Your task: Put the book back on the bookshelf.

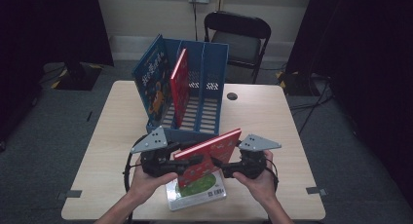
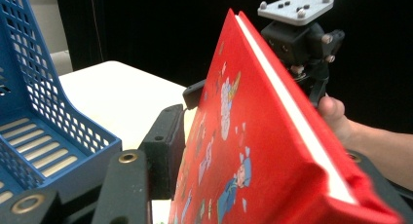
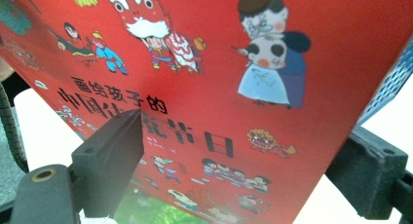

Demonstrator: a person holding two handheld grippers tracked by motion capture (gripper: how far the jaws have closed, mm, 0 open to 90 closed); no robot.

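Book btwn both grippers, before file rack, above 2nd book

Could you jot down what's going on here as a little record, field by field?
Work: a red book held up above the table
Right gripper: closed on the red book
Left gripper: jaws around the book's edge, not pressing
Blue rack: holds a blue book and another red book
Under the hands: a green book lying flat
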